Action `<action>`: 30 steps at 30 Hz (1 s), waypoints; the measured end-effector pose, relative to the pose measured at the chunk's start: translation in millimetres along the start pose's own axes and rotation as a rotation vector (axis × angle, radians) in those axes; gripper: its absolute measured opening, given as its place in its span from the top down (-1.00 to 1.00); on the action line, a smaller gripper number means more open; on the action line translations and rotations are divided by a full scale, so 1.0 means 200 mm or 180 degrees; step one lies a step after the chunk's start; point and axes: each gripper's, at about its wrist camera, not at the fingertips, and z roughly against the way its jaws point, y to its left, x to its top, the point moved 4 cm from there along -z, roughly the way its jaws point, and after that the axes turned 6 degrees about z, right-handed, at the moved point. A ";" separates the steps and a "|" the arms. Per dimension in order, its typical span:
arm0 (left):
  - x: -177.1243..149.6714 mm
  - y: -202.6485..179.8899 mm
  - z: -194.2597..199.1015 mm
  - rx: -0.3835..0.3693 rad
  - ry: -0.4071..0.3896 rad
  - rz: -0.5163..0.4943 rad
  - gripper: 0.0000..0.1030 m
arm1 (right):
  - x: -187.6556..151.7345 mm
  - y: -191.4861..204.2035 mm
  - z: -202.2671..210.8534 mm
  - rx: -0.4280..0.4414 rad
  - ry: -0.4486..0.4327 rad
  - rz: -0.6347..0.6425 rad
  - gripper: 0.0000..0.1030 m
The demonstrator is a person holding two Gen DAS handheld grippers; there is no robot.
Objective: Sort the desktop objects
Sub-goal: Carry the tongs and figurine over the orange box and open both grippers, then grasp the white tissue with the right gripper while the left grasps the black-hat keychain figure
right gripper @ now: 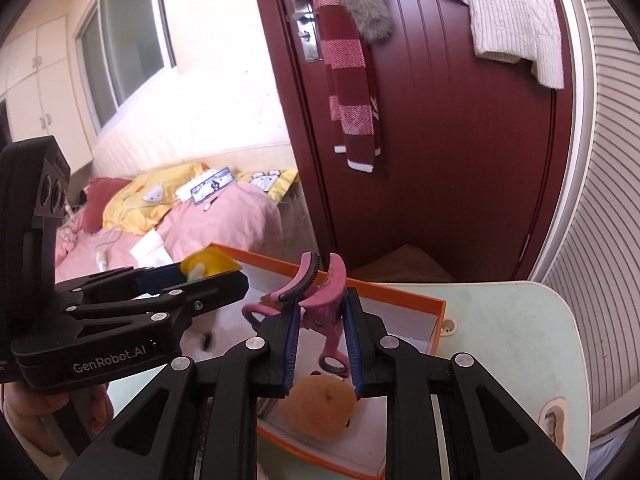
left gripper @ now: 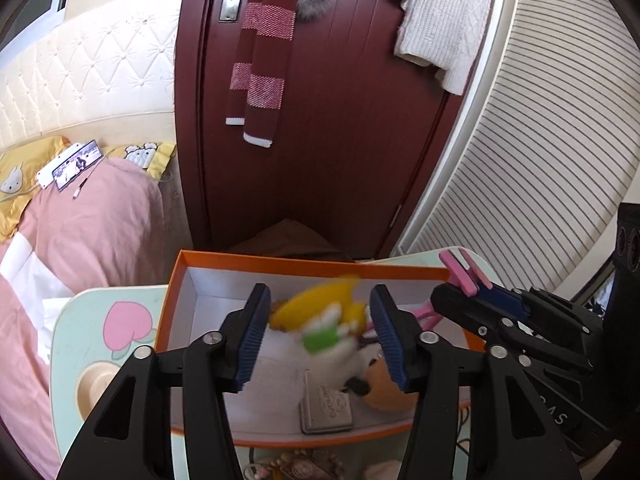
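My left gripper (left gripper: pixel 319 292) stands open over an orange box (left gripper: pixel 280 259). A blurred yellow, white and green toy (left gripper: pixel 320 316) sits in the gap between its blue pads, and neither pad presses on it. In the right wrist view that toy (right gripper: pixel 208 264) shows at the left gripper's (right gripper: pixel 216 276) tip. My right gripper (right gripper: pixel 322 300) is shut on a pink eyelash curler (right gripper: pixel 320 280) and holds it above the box (right gripper: pixel 400 294). The curler (left gripper: pixel 464 276) and right gripper (left gripper: pixel 480 296) also show at the right of the left wrist view.
Inside the box lie a brown plush toy (left gripper: pixel 384 392) and a small grey case (left gripper: pixel 326 408). The box rests on a pale green table (left gripper: pixel 80 344). A pink bed (left gripper: pixel 80 220) lies to the left, a dark red door (left gripper: pixel 340 140) behind. Beads (left gripper: pixel 296 466) lie at the near edge.
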 end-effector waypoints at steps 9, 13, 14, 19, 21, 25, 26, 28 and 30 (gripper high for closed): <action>0.03 0.09 0.07 -0.0093 -0.0216 0.0306 -0.57 | -0.01 -0.06 0.04 -0.0006 -0.0230 -0.0154 -0.24; 0.02 0.14 0.13 0.0038 -0.0311 0.0286 -0.57 | -0.02 -0.07 0.06 0.0018 -0.0293 -0.0220 -0.24; 0.02 0.17 0.16 0.0079 -0.0373 0.0304 -0.57 | -0.03 -0.08 0.06 0.0036 -0.0300 -0.0238 -0.26; -0.02 0.34 0.31 0.0248 -0.0528 0.0460 -0.57 | -0.12 -0.07 0.15 0.0372 -0.0556 -0.0202 -0.65; -0.05 0.41 0.37 0.0315 -0.0547 0.0515 -0.57 | -0.17 -0.05 0.21 0.0179 -0.0631 -0.0087 -0.85; -0.19 0.48 0.39 0.0460 -0.0403 0.0497 -0.57 | -0.26 0.05 0.28 0.0348 -0.0419 0.0034 -0.86; -0.25 0.49 0.38 0.0500 -0.0329 0.0481 -0.57 | -0.29 0.08 0.28 0.0448 -0.0349 0.0046 -0.86; -0.35 0.50 0.36 0.0580 -0.0164 0.0457 -0.57 | -0.34 0.15 0.27 0.0577 -0.0195 0.0114 -0.86; -0.45 0.51 0.34 0.0624 -0.0012 0.0452 -0.57 | -0.41 0.23 0.25 0.0650 -0.0029 0.0215 -0.86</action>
